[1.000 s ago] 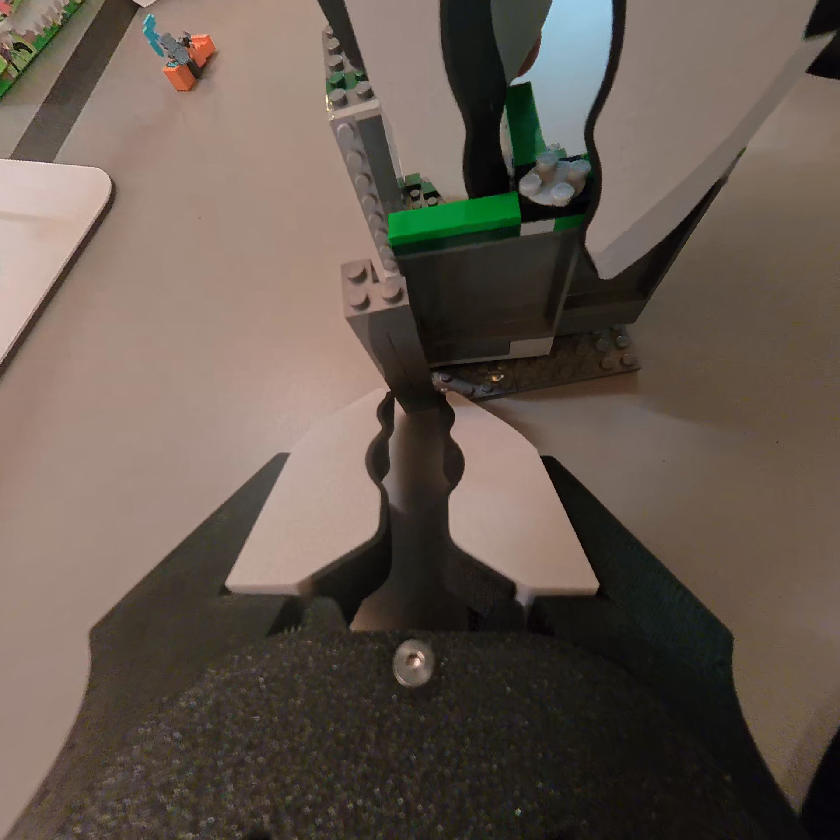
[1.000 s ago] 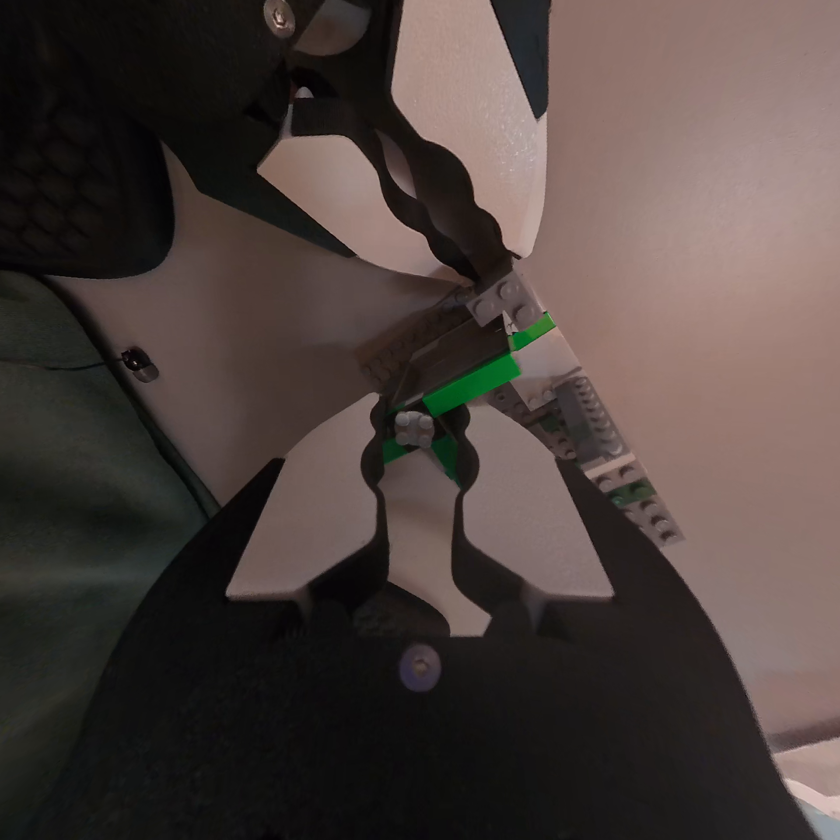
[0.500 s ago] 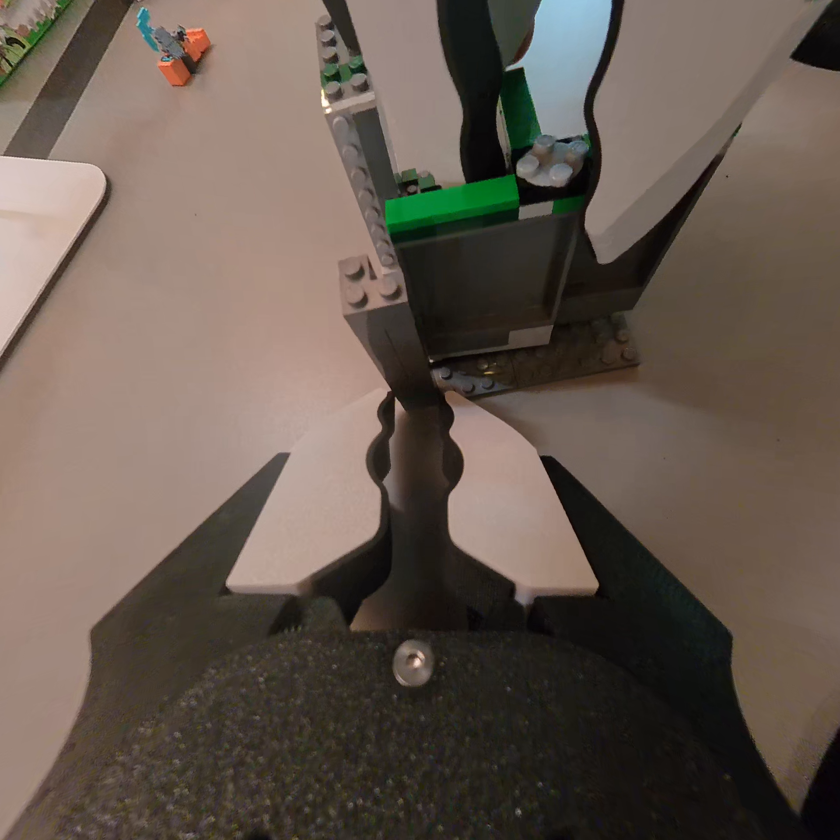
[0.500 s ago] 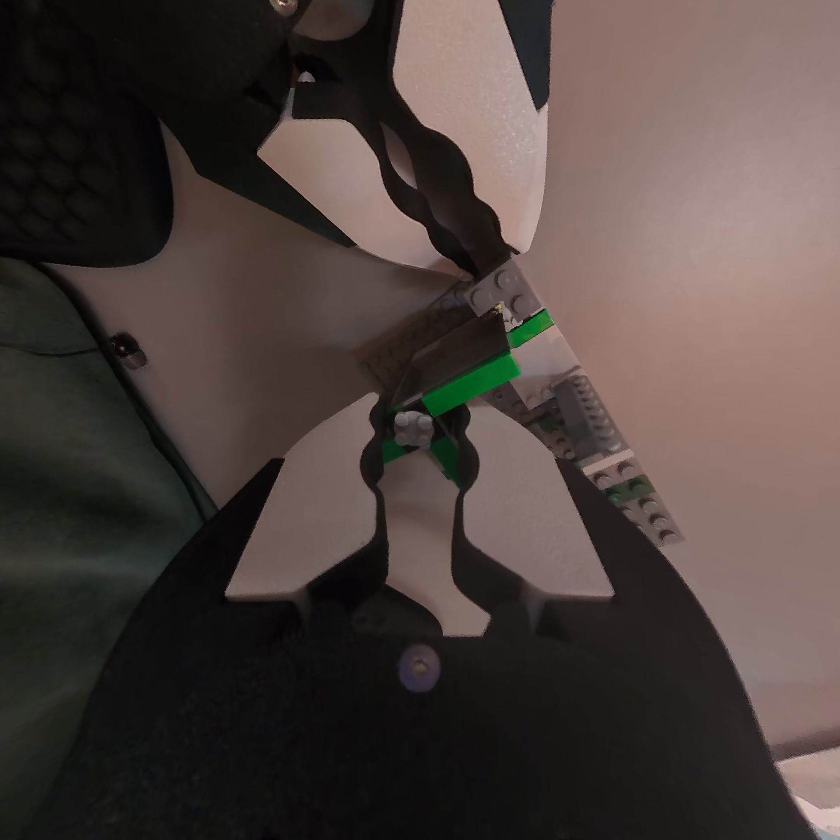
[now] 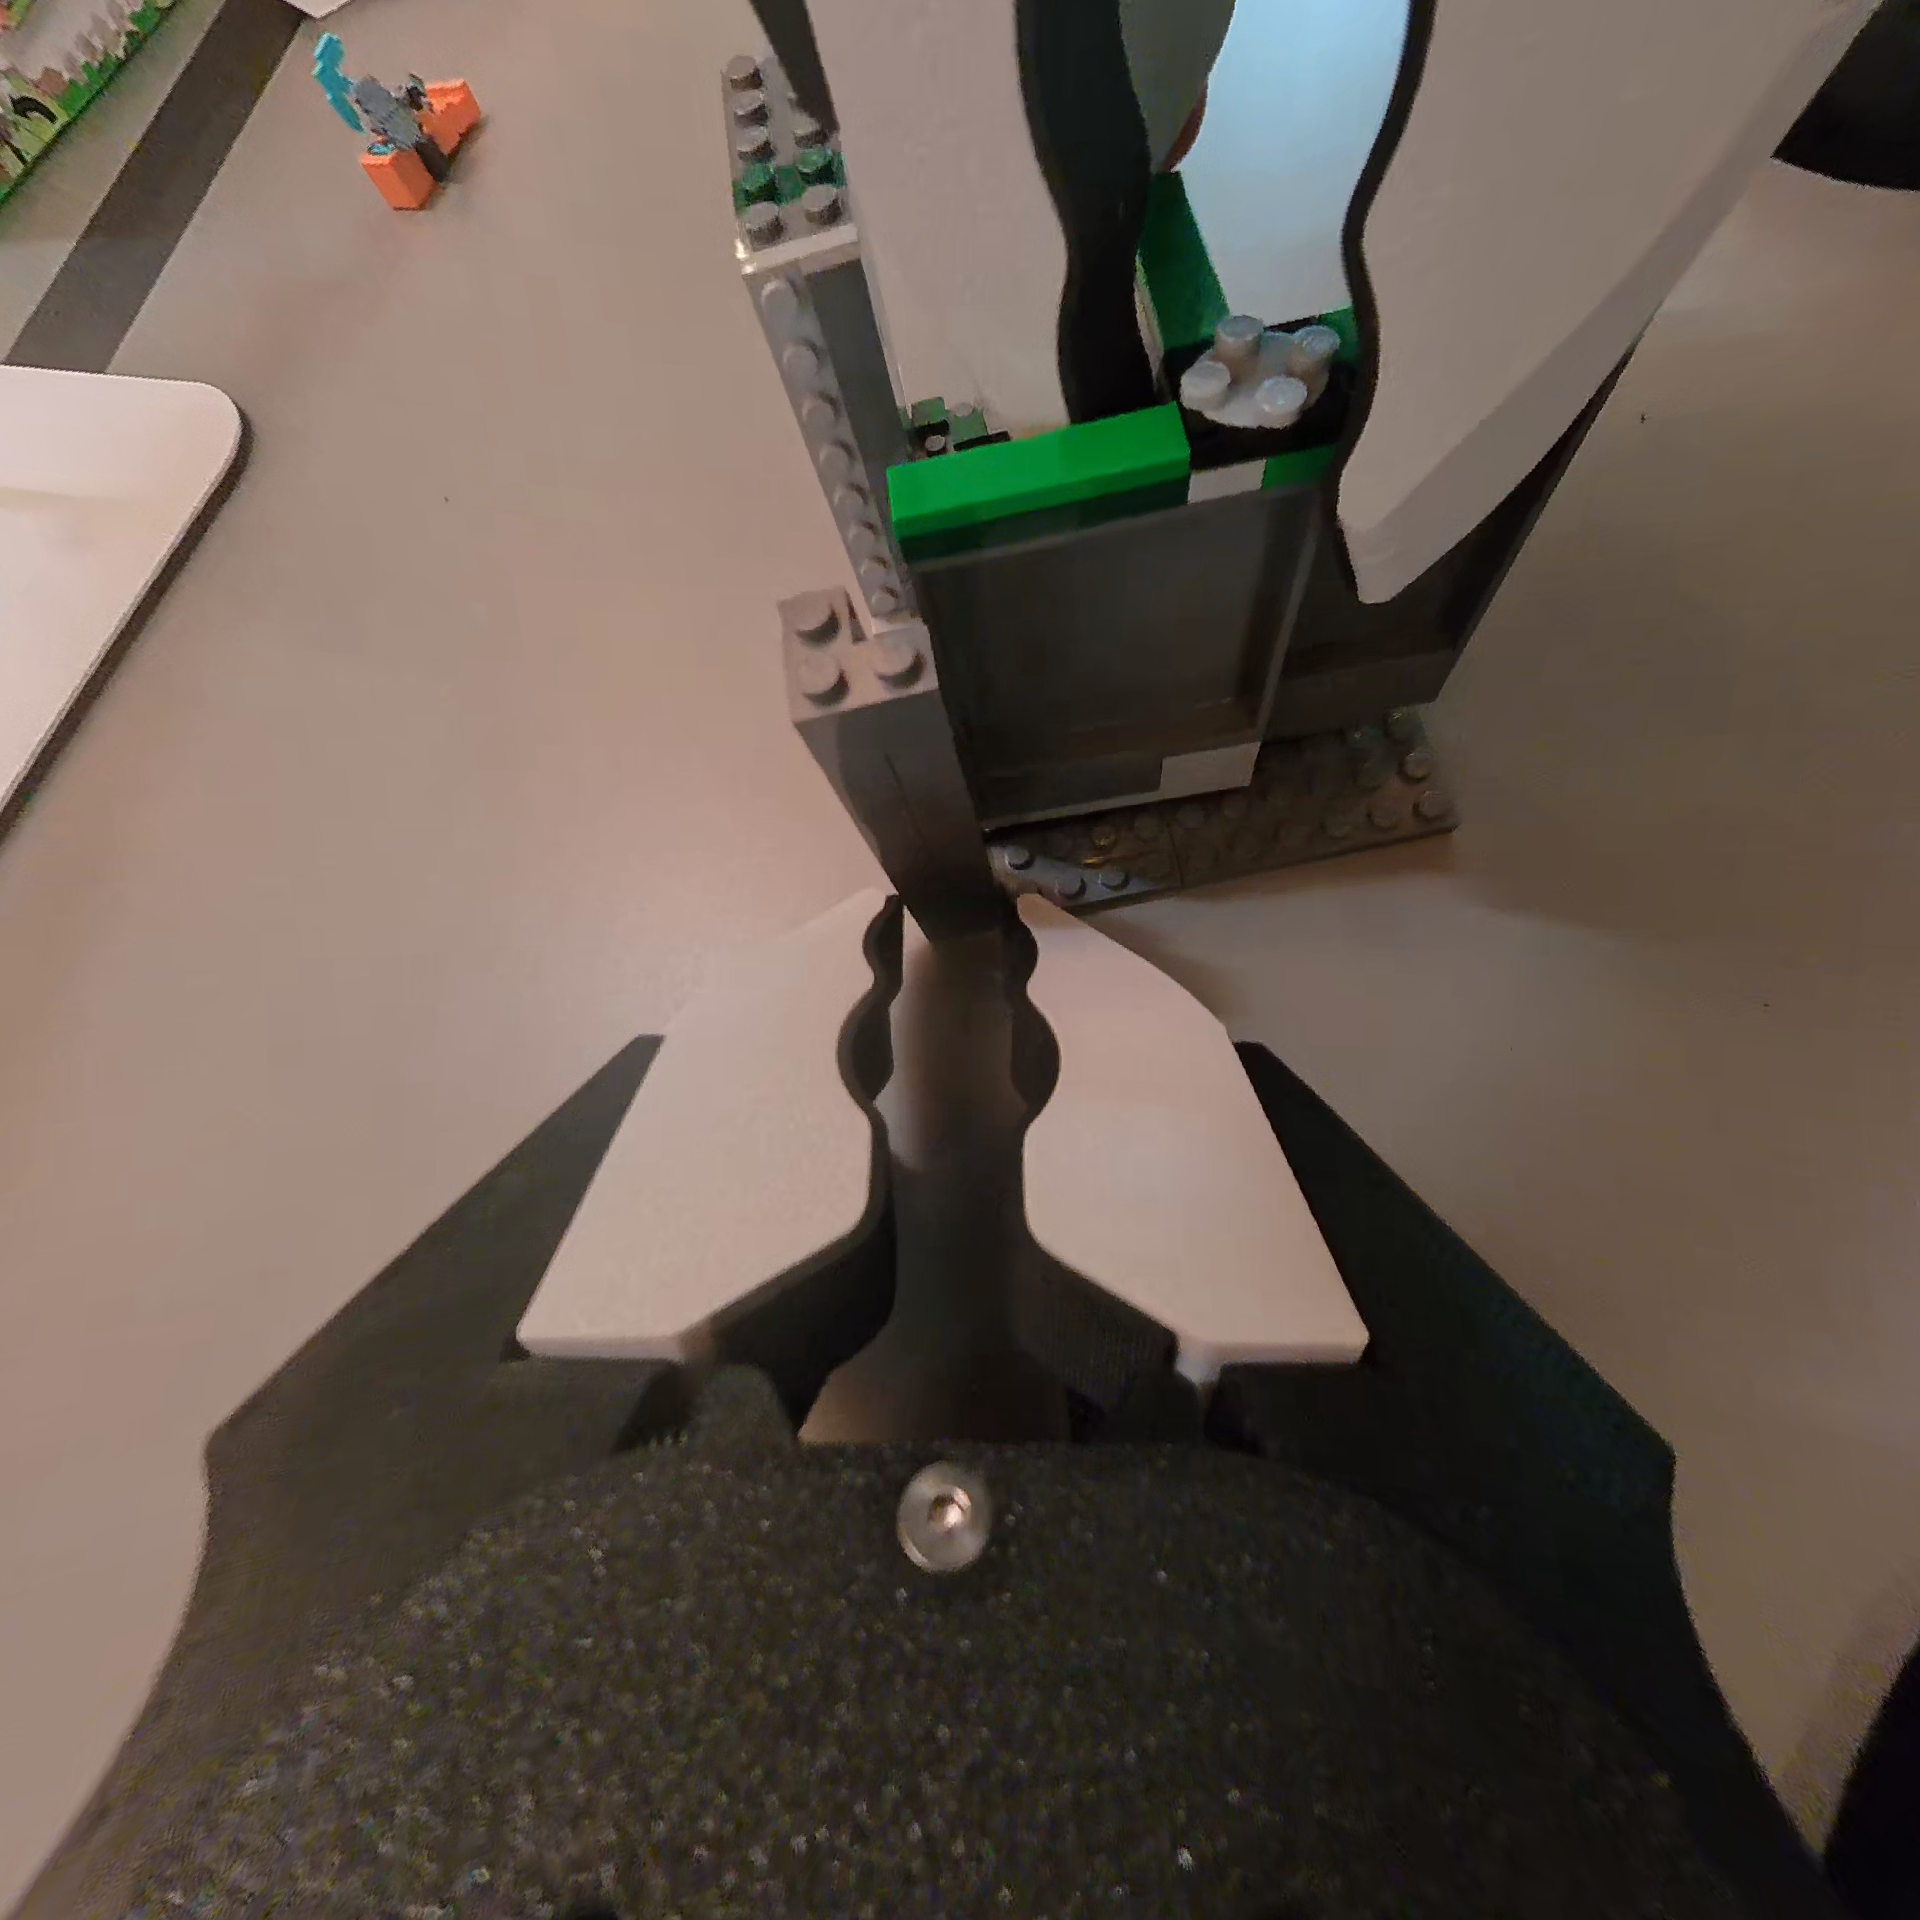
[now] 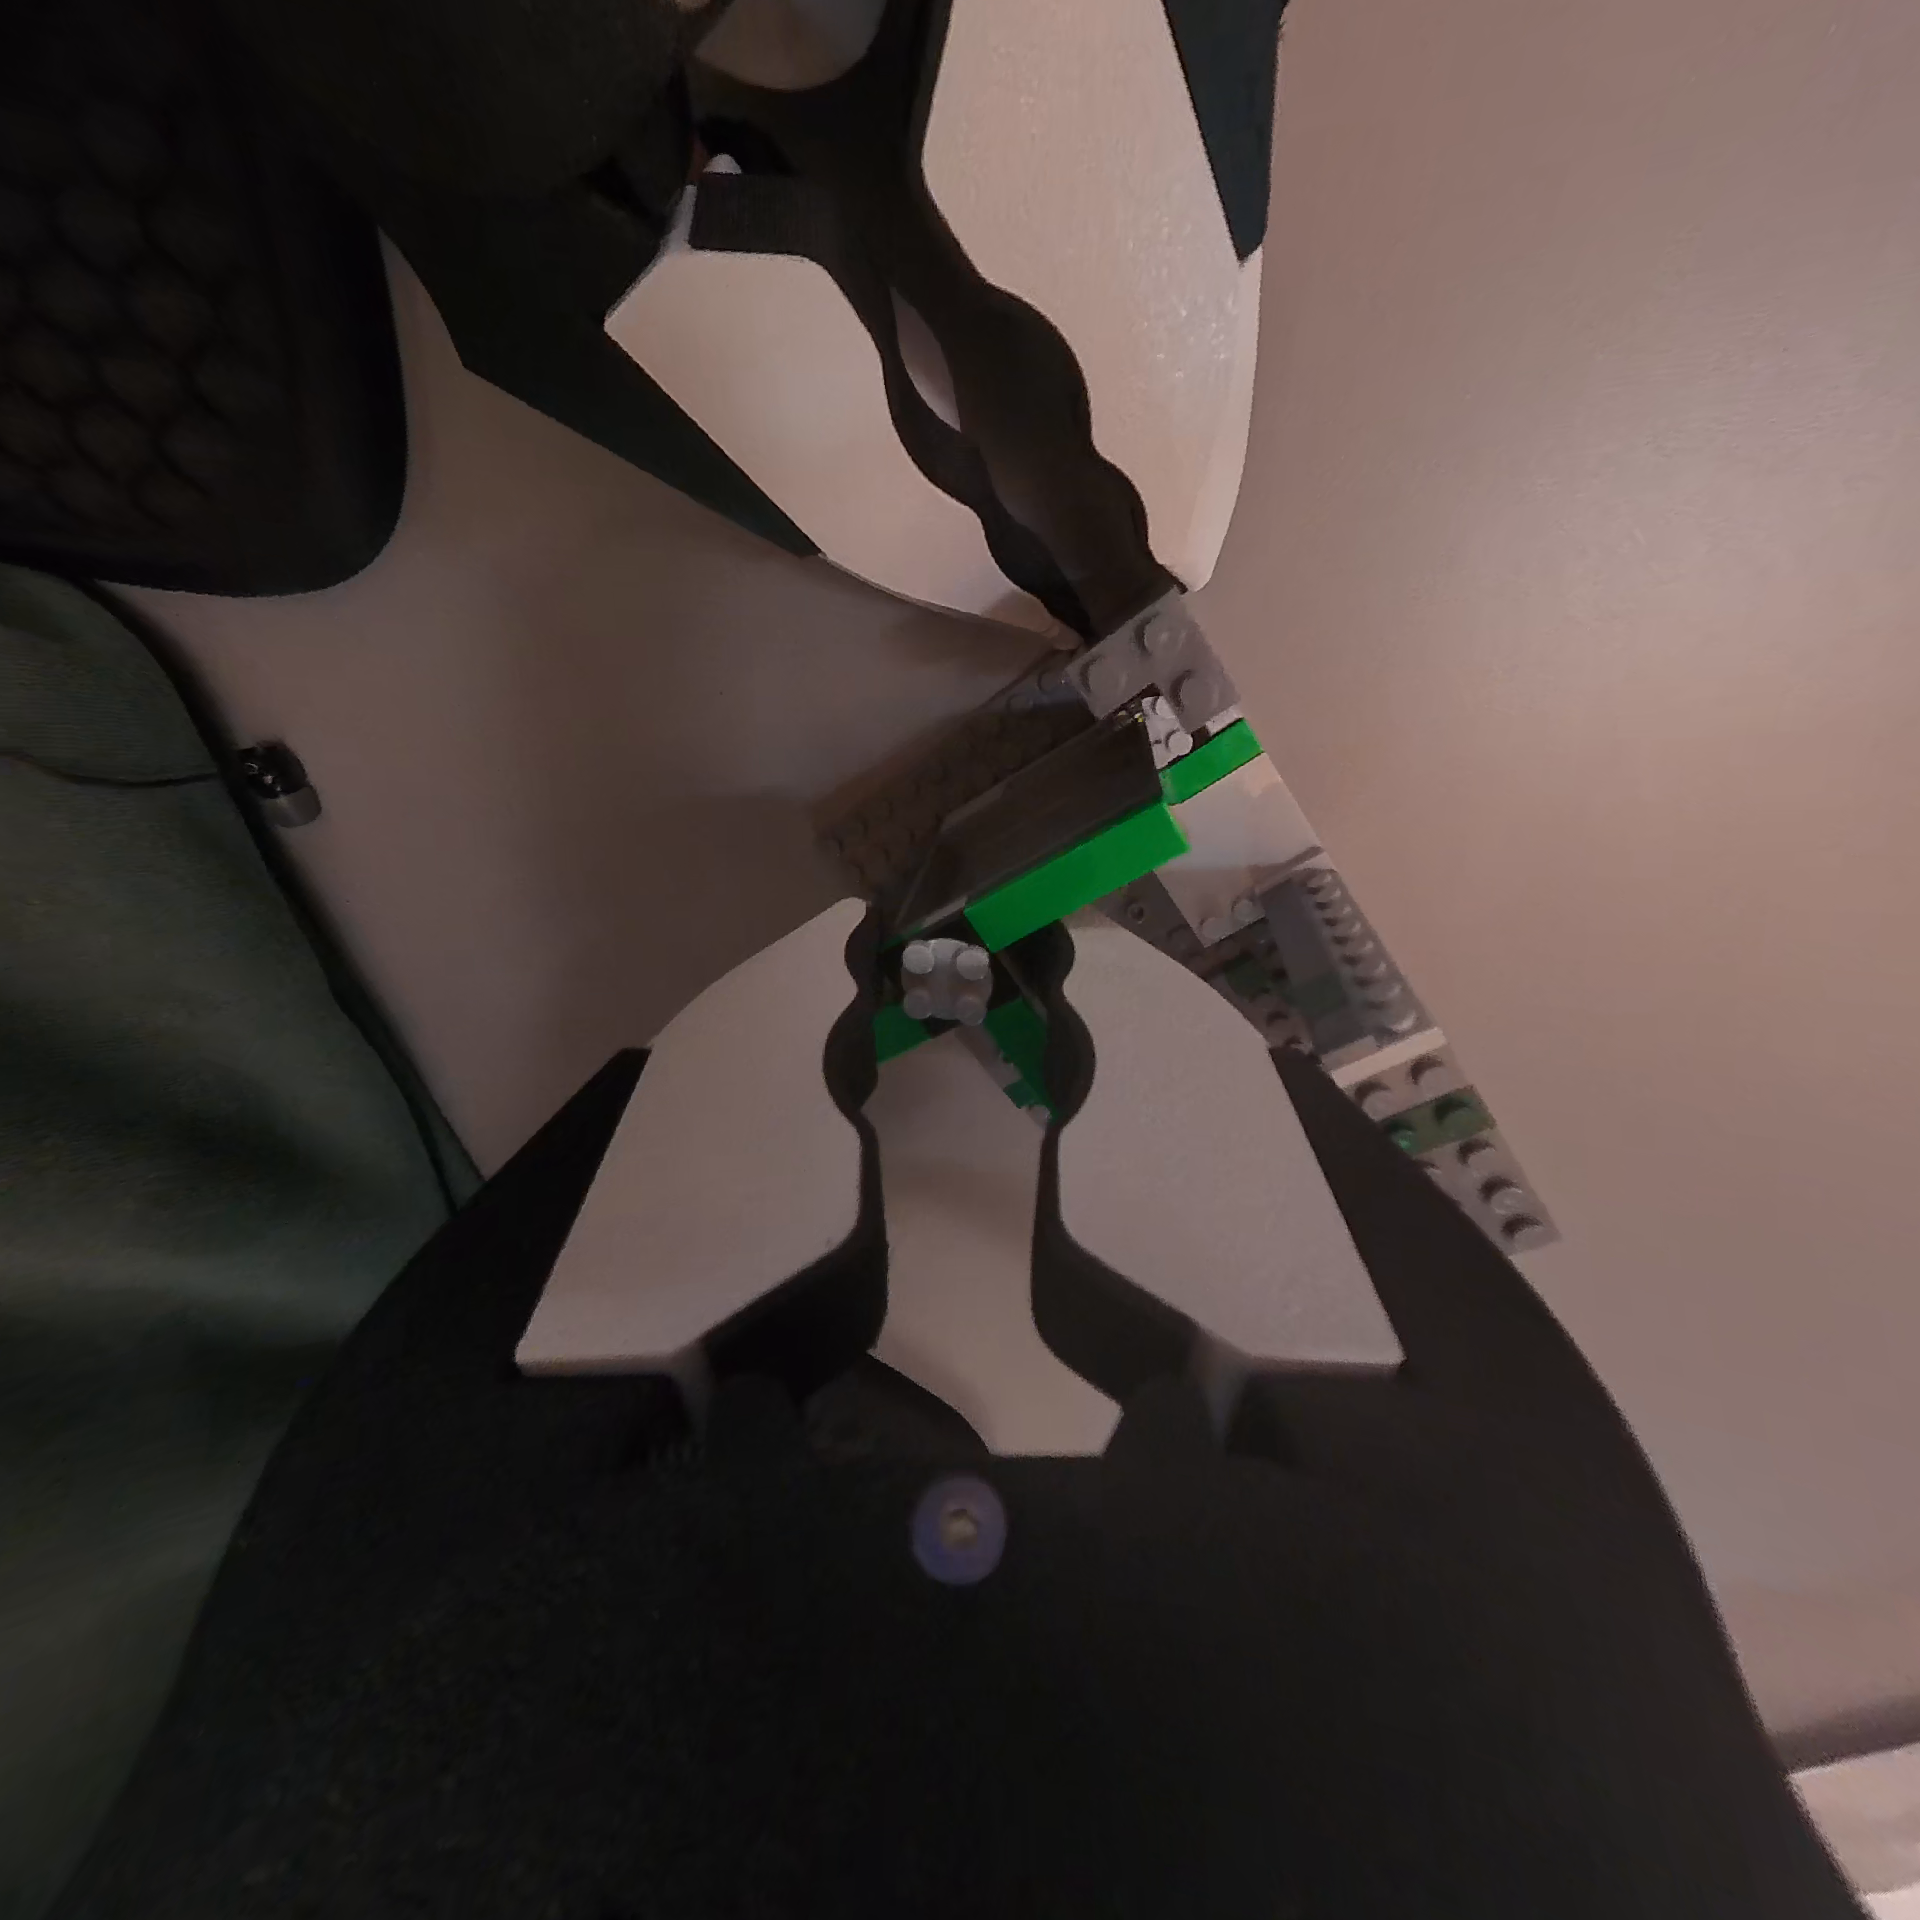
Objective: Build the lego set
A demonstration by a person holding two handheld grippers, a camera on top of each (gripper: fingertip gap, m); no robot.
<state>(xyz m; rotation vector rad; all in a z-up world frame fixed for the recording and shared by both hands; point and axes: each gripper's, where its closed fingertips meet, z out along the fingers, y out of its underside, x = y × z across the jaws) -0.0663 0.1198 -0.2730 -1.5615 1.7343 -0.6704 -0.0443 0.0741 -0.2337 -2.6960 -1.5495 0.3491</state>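
Observation:
The lego build [image 5: 1101,644] stands on the table: dark grey walls on a grey baseplate [image 5: 1330,821], a bright green brick [image 5: 1039,473] on top, and a light grey round studded piece [image 5: 1257,379] on its top corner. My left gripper [image 5: 951,925] is shut on the build's near grey corner pillar [image 5: 883,727]. My right gripper [image 6: 961,956] comes down from above with its fingers closed on the top corner that carries the round piece [image 6: 940,977]. It also shows in the left wrist view [image 5: 1242,457]. The left gripper [image 6: 1127,603] shows in the right wrist view too.
A small orange and blue lego figure [image 5: 400,135] lies at the far left. A white tray [image 5: 94,520] sits at the left edge and a green box [image 5: 42,104] in the far left corner. A person's dark green garment [image 6: 156,1143] is at the left. Across from one pair of fingers to the other is roughly 7 centimetres.
Both grippers keep their hold. The build has shifted only very slightly in the views.

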